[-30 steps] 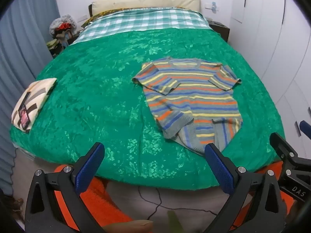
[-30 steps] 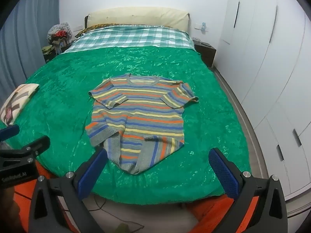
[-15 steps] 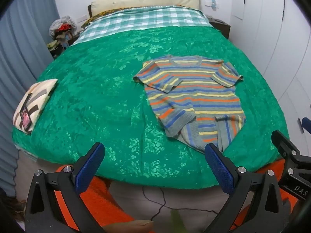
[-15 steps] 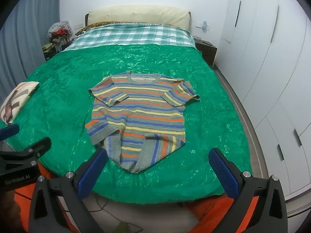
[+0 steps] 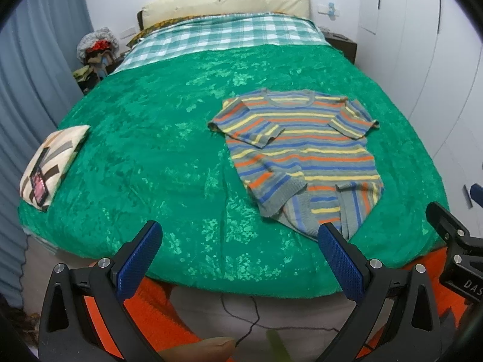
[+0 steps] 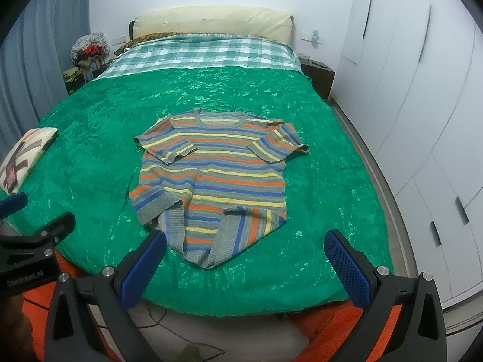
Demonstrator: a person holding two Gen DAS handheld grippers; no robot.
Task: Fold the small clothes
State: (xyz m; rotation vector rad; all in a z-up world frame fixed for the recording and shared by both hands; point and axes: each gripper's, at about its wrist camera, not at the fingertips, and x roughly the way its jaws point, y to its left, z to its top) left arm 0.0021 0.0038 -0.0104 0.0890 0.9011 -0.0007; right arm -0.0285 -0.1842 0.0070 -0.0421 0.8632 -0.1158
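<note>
Bedroom, bed with a green bedspread (image 5: 145, 150) filling most of both views; checked sheet (image 6: 205, 54) and a cream pillow (image 5: 226, 3) at the far end. Striped sweater (image 6: 211, 175) lies flat on the bedspread toward its near edge, neck pointing to the pillow, both short sleeves folded in over the chest, hem rumpled and partly turned up. Nothing lies on the sweater or between it and the grippers.

Patterned cushion (image 5: 51, 163) sits well left of the sweater at the bedspread's left edge. Beyond that, a pile of clutter (image 5: 96, 51) by blue curtains. White wardrobe doors (image 6: 422, 105) right of the bed, dark nightstand (image 6: 317, 75) near the pillow end.

Left gripper (image 5: 238, 250) hangs off the near edge of the bed, fingers wide apart, holding nothing, not touching the sweater. Right gripper (image 6: 246, 255) same: spread wide, empty, just short of the hem.

Left wrist view shows a fingertip at bottom and a cable on the floor; right wrist view shows the wardrobe handles and floor strip beside the bed.
</note>
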